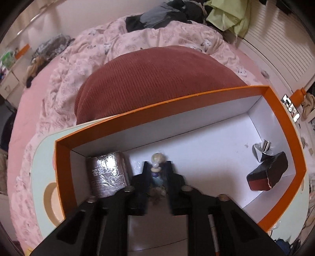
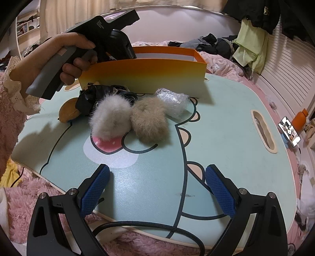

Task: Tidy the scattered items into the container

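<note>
Jaws tight around beaded charm [image 1: 157,169], beside brown book [image 1: 107,173] marked "答案".

Setting: a home bedroom, lived-in. Evidence: bed [image 1: 33,94] with pink sheet and rumpled floral duvet [image 1: 122,45]; rust-red corduroy cushion [image 1: 157,78]; loose heap of dark clothes [image 1: 167,13] and a pale green garment [image 2: 250,43] piled at the far side; white slatted panel [image 1: 271,45] along the wall; cartoon-printed lap counter [image 2: 226,137] laid on a fluffy pink blanket [image 2: 29,197]; phone [image 2: 289,131] propped up beside an orange bottle [image 2: 300,119].
</note>
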